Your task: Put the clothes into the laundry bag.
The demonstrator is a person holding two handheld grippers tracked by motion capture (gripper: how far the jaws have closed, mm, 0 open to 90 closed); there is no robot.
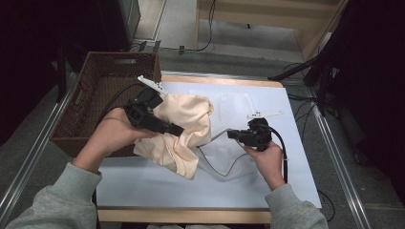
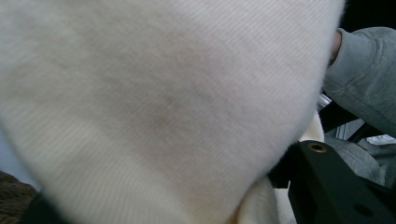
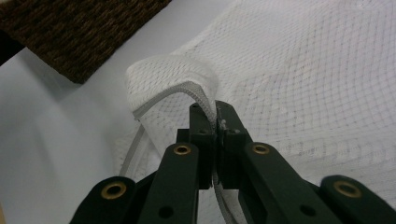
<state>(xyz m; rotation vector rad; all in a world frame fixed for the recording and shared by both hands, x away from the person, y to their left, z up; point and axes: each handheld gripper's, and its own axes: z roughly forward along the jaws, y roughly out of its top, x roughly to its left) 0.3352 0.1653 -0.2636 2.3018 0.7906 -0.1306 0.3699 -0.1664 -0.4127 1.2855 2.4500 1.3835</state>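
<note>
The right hand-held gripper [image 3: 215, 122] is clenched on the mesh bag's [image 3: 299, 79] rim near the counter's [image 1: 157, 183] middle. The left hand-held gripper [image 1: 177, 130] grasps the cream garment [image 1: 188, 129] by the counter's left edge, beside the wicker basket [image 1: 102, 76].

cream garment [image 2: 163, 107] blurred, hiding left claw [image 1: 175, 130] tips

Grey sweatshirt sleeves [image 1: 52, 198] with ribbed cuffs on both arms. Left gripper [image 1: 177, 130] and right gripper [image 1: 231, 134] both black, each with a white plate on top and trailing a black cable. Jaws are black bars with brass-ringed screw holes.
</note>
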